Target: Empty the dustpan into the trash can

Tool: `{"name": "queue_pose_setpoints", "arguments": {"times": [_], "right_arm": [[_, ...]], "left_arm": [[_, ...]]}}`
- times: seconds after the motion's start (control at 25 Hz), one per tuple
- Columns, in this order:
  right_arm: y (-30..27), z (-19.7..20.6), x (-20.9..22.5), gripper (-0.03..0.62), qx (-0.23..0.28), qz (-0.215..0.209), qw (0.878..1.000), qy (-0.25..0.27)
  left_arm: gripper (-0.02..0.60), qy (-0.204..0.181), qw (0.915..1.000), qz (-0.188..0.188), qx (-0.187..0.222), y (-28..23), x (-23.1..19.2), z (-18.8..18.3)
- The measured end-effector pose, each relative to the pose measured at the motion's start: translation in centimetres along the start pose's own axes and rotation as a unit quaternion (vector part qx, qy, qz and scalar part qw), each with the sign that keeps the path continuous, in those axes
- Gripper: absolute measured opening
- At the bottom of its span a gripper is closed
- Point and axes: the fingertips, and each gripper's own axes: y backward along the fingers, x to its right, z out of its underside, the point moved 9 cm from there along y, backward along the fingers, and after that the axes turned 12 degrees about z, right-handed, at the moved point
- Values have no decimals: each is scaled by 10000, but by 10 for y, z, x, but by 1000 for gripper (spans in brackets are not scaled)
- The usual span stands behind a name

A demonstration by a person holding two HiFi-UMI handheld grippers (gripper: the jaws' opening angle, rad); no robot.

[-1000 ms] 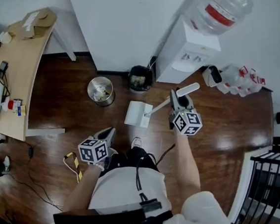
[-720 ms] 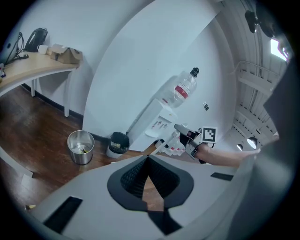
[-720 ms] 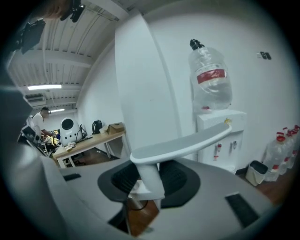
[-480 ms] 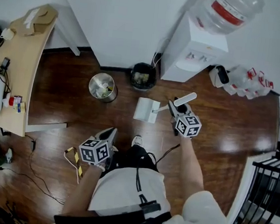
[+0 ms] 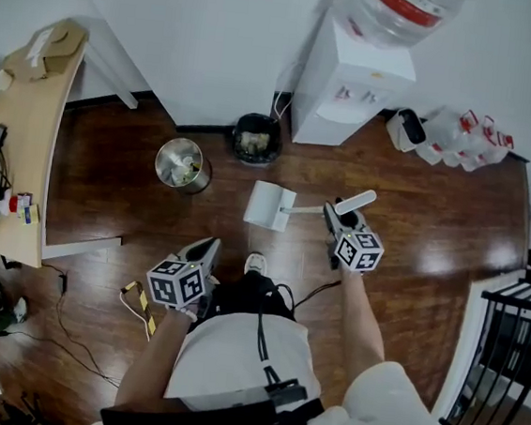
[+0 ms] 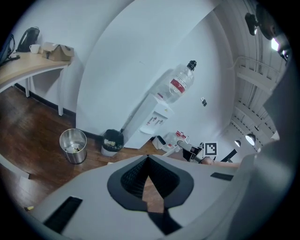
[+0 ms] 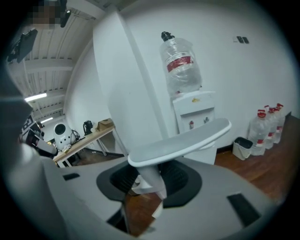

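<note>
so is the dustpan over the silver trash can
No, in the head view the dustpan is over the wood floor, off to the right of the silver trash can.

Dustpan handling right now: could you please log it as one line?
right tool: jaws just opening, dustpan handle between | left tool: shut, empty

Floor (image 5: 433,234): glossy dark wood. Trash can (image 5: 180,164): shiny bare metal. Dustpan (image 5: 271,206): matt white plastic. Tabletop (image 5: 28,135): pale smooth wood.

The right claw (image 5: 332,215) has sunk with the dustpan (image 5: 271,206), its jaws easing wider round the handle (image 5: 354,203).
</note>
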Motion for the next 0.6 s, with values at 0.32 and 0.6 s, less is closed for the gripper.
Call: {"name": "queue_pose_setpoints", "arguments": {"times": [0.32, 0.6], "right_arm": [[20, 20, 35, 242, -57, 291, 9980, -555], [29, 31, 50, 286, -71, 577, 9944, -884]], "left_arm": [[-5, -136, 9998, 85, -140, -18, 13, 2], [-5, -167, 9998, 80, -116, -11, 22, 14]]}}
